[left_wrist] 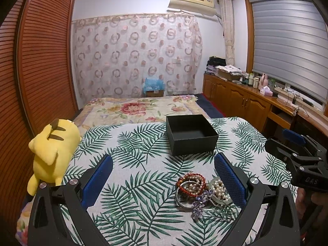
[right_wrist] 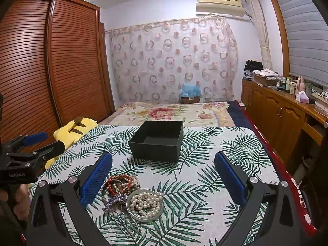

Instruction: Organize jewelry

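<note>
A heap of jewelry (left_wrist: 202,191) lies on the leaf-print table: red and pearl bead bracelets (right_wrist: 121,183), a pearl string inside a pale bangle (right_wrist: 145,204), and a purple flower hair comb (left_wrist: 199,203). An open, empty black box (left_wrist: 191,134) stands behind it, also in the right wrist view (right_wrist: 157,140). My left gripper (left_wrist: 164,176) is open, its right finger beside the heap. My right gripper (right_wrist: 164,176) is open, its left finger beside the heap. Both are empty.
A yellow plush toy (left_wrist: 52,153) lies at the table's left edge. A bed (left_wrist: 141,107) is behind the table, a louvred wardrobe (left_wrist: 41,61) on the left, and wooden cabinets (right_wrist: 280,110) with bottles on the right.
</note>
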Demonstrator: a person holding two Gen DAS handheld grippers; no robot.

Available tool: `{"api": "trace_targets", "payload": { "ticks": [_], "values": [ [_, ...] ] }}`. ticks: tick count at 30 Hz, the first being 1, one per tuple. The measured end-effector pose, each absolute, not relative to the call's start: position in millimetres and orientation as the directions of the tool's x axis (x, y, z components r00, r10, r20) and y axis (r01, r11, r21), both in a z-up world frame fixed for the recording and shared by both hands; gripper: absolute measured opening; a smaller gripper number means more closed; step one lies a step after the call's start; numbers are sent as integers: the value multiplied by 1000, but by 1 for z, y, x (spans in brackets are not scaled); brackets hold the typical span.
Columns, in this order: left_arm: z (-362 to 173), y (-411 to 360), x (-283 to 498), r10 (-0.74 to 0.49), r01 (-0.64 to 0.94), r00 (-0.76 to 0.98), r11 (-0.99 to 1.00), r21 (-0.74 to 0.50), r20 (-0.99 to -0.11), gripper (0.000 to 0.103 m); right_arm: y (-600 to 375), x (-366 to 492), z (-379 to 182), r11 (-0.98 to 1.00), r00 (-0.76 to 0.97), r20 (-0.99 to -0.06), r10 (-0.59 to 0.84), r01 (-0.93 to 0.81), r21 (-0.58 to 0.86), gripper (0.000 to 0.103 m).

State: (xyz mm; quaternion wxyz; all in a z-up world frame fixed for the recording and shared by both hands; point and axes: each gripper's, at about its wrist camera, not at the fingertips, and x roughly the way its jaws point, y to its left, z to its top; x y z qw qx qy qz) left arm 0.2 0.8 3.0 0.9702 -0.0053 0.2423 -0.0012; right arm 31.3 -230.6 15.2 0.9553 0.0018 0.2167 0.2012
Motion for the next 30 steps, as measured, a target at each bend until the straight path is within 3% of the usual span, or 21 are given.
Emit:
{"api": "trace_targets", "payload": {
  "ticks": [30],
  "values": [
    [10, -3, -1, -3, -1, 886, 1000, -9, -464, 96, -230, 36, 14, 919, 828, -406, 386, -384, 90, 100]
  ]
}}
